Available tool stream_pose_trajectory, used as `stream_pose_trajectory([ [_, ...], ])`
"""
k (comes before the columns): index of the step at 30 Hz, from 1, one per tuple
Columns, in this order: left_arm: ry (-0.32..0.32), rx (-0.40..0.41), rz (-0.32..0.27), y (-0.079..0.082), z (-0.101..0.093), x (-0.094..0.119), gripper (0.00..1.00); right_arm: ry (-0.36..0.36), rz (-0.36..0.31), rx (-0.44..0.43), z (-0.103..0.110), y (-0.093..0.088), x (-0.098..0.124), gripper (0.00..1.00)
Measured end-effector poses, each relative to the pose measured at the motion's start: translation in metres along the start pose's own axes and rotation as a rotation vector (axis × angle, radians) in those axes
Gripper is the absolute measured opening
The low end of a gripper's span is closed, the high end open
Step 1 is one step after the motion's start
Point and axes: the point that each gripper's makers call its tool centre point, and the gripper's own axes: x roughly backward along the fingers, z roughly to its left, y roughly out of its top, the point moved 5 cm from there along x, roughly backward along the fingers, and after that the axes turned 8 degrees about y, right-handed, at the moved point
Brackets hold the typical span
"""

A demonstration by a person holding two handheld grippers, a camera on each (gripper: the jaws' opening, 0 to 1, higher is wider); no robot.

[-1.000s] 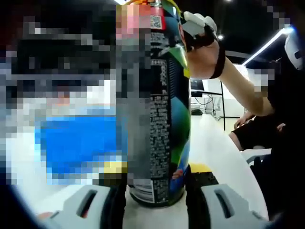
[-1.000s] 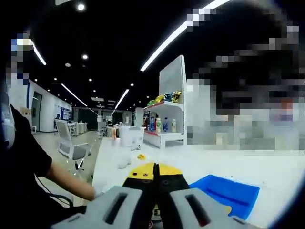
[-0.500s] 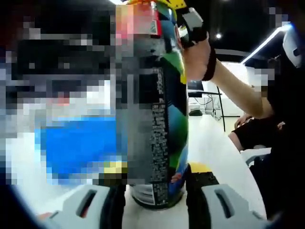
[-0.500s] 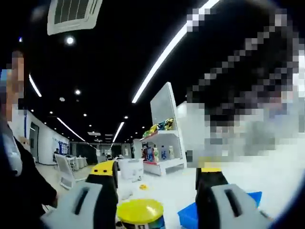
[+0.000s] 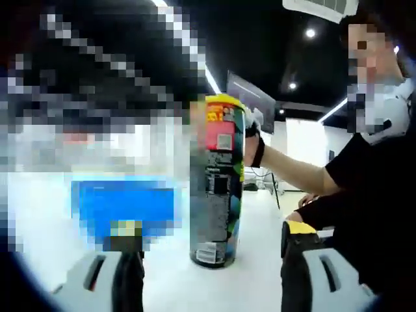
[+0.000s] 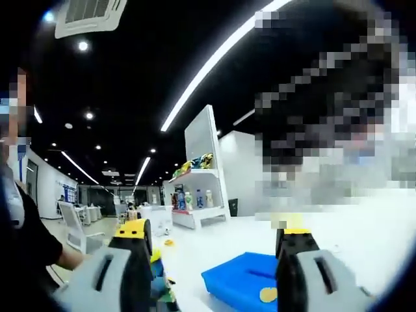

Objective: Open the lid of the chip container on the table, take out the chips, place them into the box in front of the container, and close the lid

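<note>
I am holding my left hand-held gripper point(image 5: 207, 273) wide apart, with the one tall chip can point(image 5: 217, 182) standing upright on the white surface point(image 5: 260, 286) beyond its jaws. My right hand-held gripper point(image 6: 213, 273) is also gaping, empty, above the one blue box point(image 6: 250, 281) beside the can. I judge the can light, stiff and slick; its yellow lid point(image 5: 221, 101) is best pinched at the rim.

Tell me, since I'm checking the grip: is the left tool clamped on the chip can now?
No: the left tool stands open, its jaws wide apart and clear of the chip can, which stands upright on the table.
</note>
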Motion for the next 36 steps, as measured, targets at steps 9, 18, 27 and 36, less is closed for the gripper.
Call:
stream_pose_trajectory([
  [9, 0.181, -0.024, -0.025, 0.025, 0.072, -0.008, 0.95, -0.079, 0.075, -0.001, -0.038, -0.031, 0.008, 0.78],
  [18, 0.200, -0.118, 0.096, -0.015, 0.094, -0.055, 0.95, -0.098, 0.211, 0.021, -0.059, -0.092, 0.012, 0.79],
  [27, 0.252, -0.033, 0.102, -0.038, 0.127, -0.079, 0.92, -0.145, 0.282, 0.035, -0.084, -0.150, 0.005, 0.78],
  [36, 0.260, -0.087, 0.149, -0.052, 0.122, -0.082, 0.86, -0.135, 0.254, 0.030, -0.071, -0.164, 0.006, 0.75],
])
